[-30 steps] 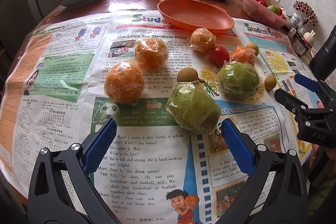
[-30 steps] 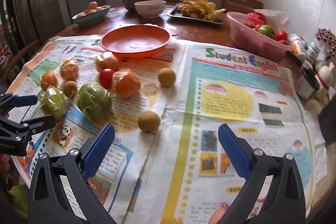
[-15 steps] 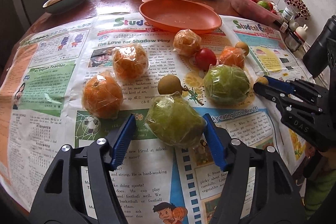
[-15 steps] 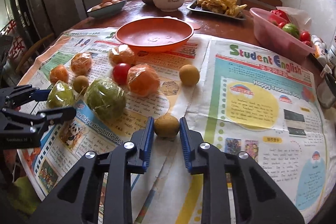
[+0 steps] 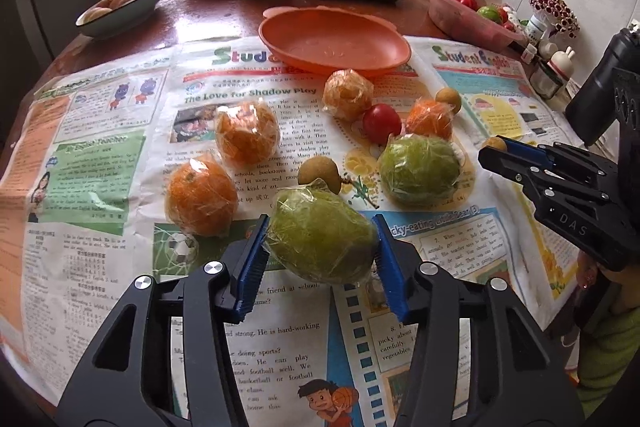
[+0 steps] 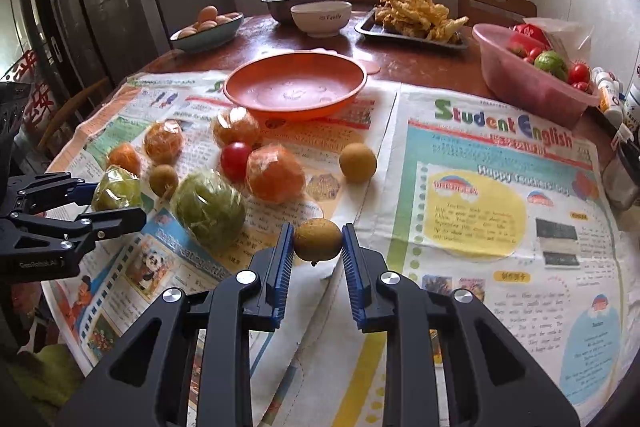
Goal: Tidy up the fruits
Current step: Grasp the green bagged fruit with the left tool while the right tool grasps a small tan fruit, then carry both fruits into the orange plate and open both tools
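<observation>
We see the desk spread with newspaper, and take the orange plate at its far middle as our landmark. Nearer to us than the plate, a green fruit wrapped in film sits between the blue pads of our left gripper; its jaws have just been closing and now press on both sides of the fruit, about a third open. To the plate's near right, our right gripper is clamped on a small brown round fruit, jaws drawn narrow around it. Between the plate and the two grippers lie the other wrapped oranges, a second green fruit and a red tomato.
</observation>
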Action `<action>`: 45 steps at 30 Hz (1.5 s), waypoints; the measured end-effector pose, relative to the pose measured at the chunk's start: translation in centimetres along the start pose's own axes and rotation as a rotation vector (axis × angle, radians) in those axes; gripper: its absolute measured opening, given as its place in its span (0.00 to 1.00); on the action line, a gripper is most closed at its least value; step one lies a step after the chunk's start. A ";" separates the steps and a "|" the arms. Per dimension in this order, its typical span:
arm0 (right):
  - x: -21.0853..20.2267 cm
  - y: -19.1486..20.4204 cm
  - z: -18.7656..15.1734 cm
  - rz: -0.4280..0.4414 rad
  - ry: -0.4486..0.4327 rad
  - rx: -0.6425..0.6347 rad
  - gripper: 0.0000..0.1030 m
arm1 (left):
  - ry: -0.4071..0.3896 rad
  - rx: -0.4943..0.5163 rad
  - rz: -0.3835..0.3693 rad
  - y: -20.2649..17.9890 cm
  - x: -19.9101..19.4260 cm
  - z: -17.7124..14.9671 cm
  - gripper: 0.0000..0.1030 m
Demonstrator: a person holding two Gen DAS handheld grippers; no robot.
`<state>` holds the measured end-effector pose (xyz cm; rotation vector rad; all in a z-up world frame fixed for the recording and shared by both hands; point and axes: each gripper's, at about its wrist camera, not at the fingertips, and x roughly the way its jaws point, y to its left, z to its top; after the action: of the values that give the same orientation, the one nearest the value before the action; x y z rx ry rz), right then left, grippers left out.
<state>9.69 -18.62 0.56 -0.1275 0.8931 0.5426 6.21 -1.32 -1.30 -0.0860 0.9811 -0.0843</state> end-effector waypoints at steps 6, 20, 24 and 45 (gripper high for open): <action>-1.1 0.0 2.2 0.016 -0.046 -0.018 0.23 | -0.036 0.016 0.002 0.4 -1.6 2.8 0.41; 0.6 -0.7 7.7 0.031 -0.067 -0.060 0.23 | 0.003 -0.005 -0.049 2.0 2.3 10.9 0.41; 2.3 -0.9 9.1 0.040 -0.049 -0.069 0.23 | 0.034 0.005 -0.061 2.0 4.2 12.7 0.41; 9.4 0.2 11.3 0.060 0.072 -0.144 0.23 | 0.124 0.026 -0.108 2.1 11.2 16.5 0.41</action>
<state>22.29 -11.01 0.49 -0.2531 0.9297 0.6616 26.17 0.08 -1.68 -0.1111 1.0990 -0.2030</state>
